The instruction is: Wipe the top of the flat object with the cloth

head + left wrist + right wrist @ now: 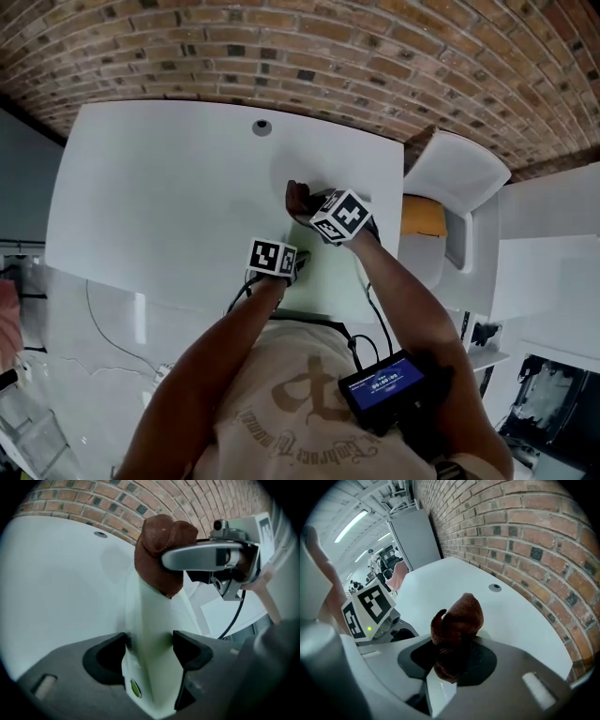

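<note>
A pale, flat white object is held on edge above the white table, and my left gripper is shut on its near end. A small green dot shows on the object's near edge. My right gripper is shut on a bunched brown cloth. In the left gripper view the brown cloth presses against the far top end of the flat object. In the head view both grippers meet mid-table, the right gripper beyond the left gripper, with the cloth showing past the right one.
A white table runs up to a brick wall, with a round grommet near its far edge. A white chair stands at the right. Cables hang from the grippers toward a device at the person's waist.
</note>
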